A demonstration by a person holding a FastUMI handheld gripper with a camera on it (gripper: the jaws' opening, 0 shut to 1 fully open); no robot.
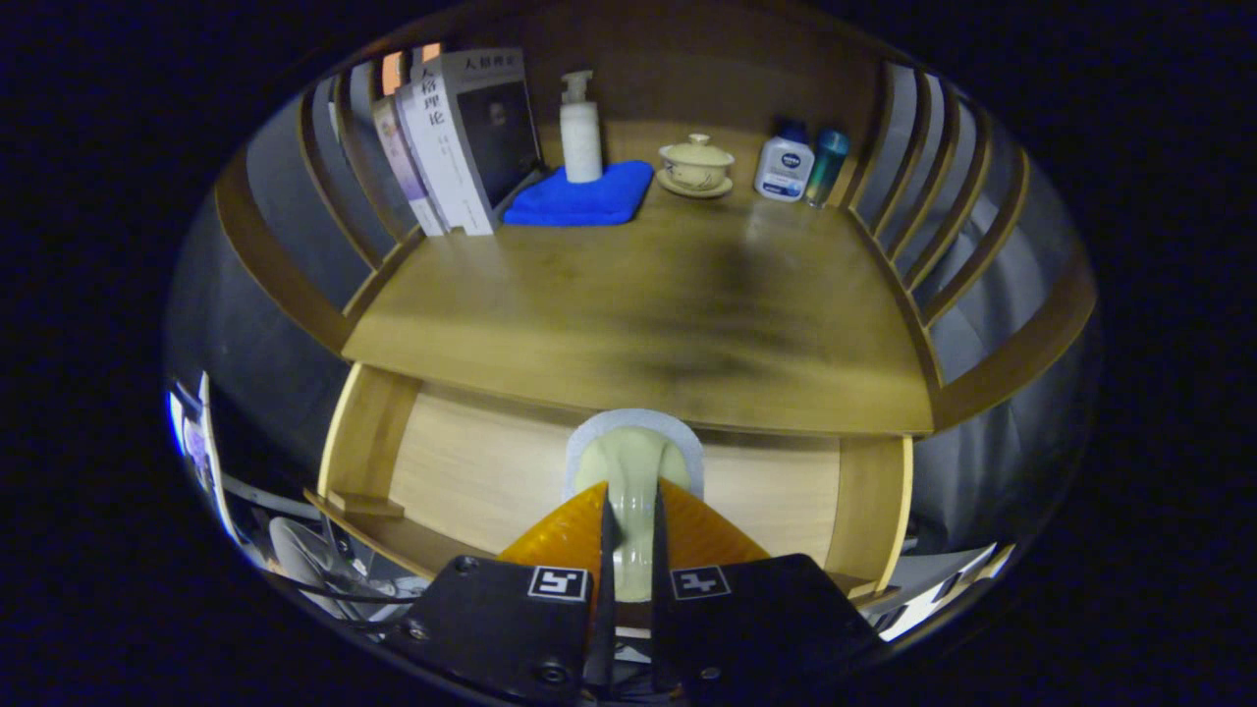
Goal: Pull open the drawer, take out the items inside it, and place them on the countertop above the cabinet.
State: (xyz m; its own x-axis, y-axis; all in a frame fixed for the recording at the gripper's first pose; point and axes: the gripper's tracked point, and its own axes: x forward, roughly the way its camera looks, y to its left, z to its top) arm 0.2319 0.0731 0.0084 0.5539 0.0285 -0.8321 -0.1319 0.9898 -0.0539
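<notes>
Now the jaws clamp a pale spoon over the open drawer, just below the countertop edge.

At the back you have leaning books, a white pump bottle standing on a folded blue cloth, and a lidded teacup. Beside it stand a white lotion bottle and what may be a teal can.

Wooden countertop, books, blue cloth, lidded cup, two bottles

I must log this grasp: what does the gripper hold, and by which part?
The gripper is shut on a pale green flat item with a white foam-like rim, gripping its near end, above the open wooden drawer.
</notes>
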